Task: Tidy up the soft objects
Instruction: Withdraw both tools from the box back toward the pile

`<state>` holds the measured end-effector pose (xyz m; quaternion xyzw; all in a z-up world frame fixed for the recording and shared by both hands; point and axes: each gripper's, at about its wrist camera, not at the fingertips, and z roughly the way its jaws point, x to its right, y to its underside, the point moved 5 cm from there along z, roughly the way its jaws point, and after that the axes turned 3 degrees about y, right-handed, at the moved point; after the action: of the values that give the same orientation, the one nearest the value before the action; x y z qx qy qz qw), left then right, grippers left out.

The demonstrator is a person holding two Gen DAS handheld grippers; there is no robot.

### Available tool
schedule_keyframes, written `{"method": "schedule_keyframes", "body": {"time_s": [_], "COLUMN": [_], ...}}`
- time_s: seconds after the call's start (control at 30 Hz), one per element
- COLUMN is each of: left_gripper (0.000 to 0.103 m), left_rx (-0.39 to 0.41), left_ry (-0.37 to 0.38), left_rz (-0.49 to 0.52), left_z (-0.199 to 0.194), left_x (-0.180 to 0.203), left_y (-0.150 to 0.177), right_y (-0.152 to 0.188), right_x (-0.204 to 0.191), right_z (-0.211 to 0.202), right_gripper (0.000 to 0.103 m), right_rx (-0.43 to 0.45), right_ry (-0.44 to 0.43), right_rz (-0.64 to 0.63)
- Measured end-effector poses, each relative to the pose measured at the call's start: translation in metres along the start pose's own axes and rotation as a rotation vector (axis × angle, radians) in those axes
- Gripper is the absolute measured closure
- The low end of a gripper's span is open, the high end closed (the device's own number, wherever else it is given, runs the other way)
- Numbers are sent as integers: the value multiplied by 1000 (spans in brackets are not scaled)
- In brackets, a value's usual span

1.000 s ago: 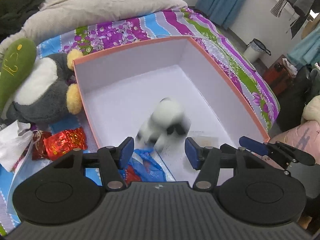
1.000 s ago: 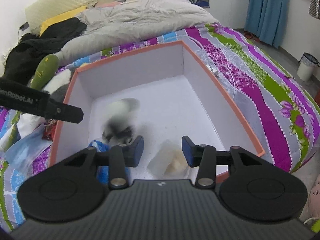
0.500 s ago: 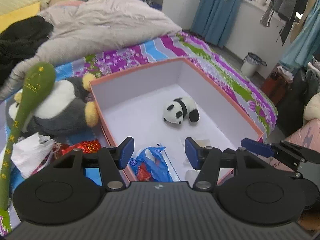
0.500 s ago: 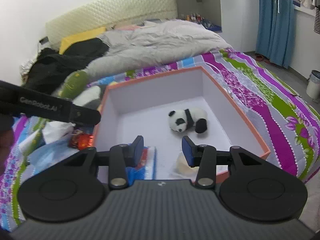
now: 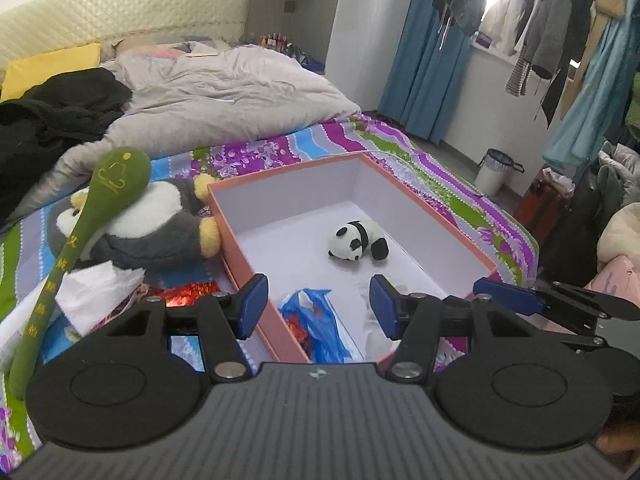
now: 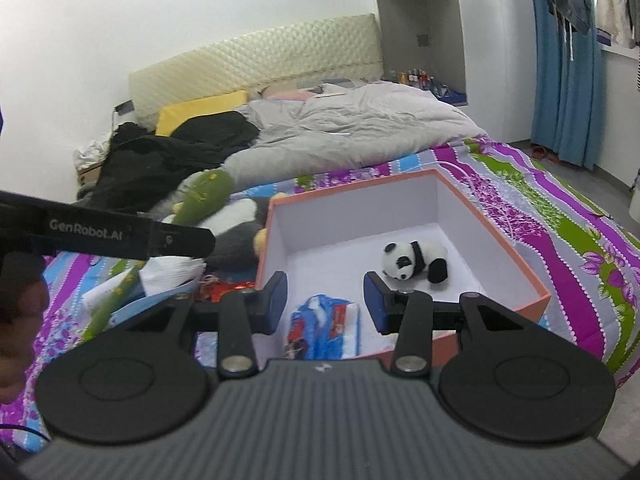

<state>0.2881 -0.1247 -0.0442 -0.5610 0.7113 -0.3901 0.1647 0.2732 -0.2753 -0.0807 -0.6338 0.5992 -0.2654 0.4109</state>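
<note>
the left tongs (image 5: 318, 304) and the right tongs (image 6: 325, 303) both stand open with nothing between their pads, raised above the near end of the box (image 5: 472, 256). the orange box with white inside sits on the bed (image 6: 560, 216). a small panda toy (image 5: 358, 240) lies on its side on the box floor, with a blue plastic bag (image 5: 320, 324) nearer the tongs. a grey penguin toy (image 5: 148, 228) and a long green plush (image 5: 80, 240) lie just left of the box.
</note>
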Motion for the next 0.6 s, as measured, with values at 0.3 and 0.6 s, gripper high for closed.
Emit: {"method": "schedule_keyframes", "body": {"time_s": [0.3,0.6], "left_gripper": [41,41], "left_rx": [53,73], "left_ry": [-33,-44], "left_rz": [-36,-92], "left_z": [-50,-91], "left_x": [-11,-27], "left_y": [37,72], "right_y": [16,44], "right_x": [-24,-51], "right_z": [-28,-43], "right_gripper": [58,58], "right_rx": [39,9], "right_ry": [-43,-87], "right_rz": [-2,-18]}}
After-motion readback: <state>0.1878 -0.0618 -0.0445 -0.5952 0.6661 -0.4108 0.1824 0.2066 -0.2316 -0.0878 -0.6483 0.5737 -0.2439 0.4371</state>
